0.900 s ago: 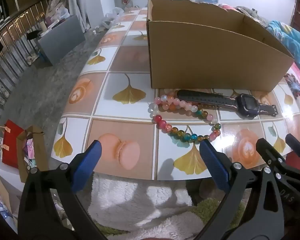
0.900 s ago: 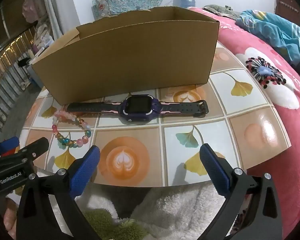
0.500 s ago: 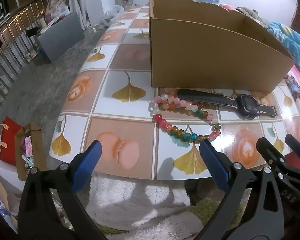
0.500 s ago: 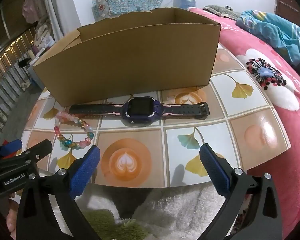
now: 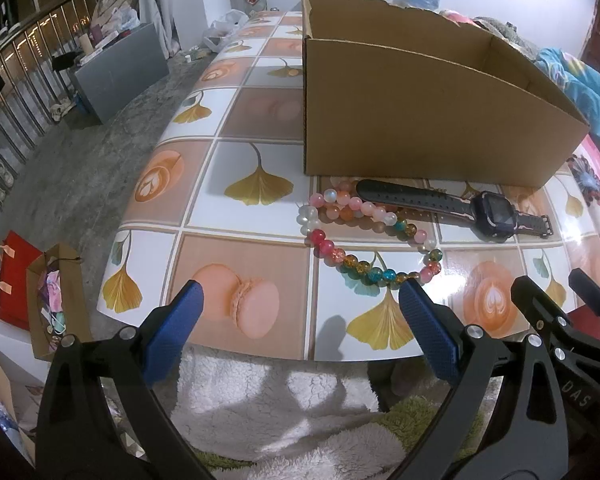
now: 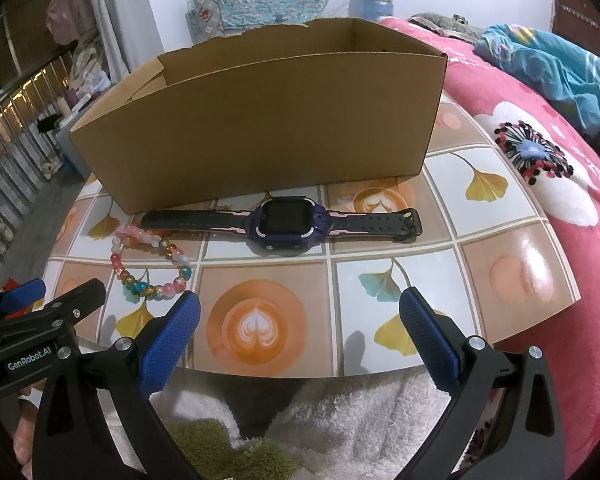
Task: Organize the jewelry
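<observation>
A multicoloured bead bracelet lies on the tiled table in front of an open cardboard box. A dark watch lies beside it along the box front. My left gripper is open and empty at the table's near edge, just short of the bracelet. In the right wrist view the watch, the bracelet and the box show too. My right gripper is open and empty over the near edge, in front of the watch.
A pink floral bedspread borders the table on the right. A white fluffy rug lies below the near edge. Red and brown gift bags stand on the floor to the left. The left gripper shows in the right wrist view.
Both grippers have moved slightly forward toward the table, so the bracelet and watch appear a little nearer. Both stay open and empty. Nothing on the table has moved.
</observation>
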The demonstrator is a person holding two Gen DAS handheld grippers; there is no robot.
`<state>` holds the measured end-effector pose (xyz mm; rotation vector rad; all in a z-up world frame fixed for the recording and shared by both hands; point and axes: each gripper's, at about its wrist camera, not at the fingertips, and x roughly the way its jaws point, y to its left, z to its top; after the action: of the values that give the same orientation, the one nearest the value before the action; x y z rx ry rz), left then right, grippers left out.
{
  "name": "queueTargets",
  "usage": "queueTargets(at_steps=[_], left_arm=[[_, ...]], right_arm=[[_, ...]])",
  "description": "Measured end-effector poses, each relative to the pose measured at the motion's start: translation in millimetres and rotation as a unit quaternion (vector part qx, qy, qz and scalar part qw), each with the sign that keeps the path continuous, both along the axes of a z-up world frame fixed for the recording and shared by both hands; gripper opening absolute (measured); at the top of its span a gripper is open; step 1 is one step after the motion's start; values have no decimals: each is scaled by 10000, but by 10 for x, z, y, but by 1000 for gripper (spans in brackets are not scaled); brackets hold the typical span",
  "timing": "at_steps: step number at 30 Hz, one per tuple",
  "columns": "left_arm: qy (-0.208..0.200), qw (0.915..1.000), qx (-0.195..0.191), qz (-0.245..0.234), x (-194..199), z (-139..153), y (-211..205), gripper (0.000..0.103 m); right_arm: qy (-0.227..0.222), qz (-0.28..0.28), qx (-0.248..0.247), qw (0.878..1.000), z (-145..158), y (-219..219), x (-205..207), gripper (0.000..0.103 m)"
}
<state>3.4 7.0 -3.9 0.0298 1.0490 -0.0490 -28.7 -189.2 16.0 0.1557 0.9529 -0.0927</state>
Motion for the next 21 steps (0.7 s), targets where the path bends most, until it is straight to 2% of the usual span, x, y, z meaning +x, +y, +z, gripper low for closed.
queueTargets(at_steps=[21], left_arm=[[5,10000,-43,17,34,-13,16,95]], right_arm=[[-23,9,-29,10000,14,14,-19,97]])
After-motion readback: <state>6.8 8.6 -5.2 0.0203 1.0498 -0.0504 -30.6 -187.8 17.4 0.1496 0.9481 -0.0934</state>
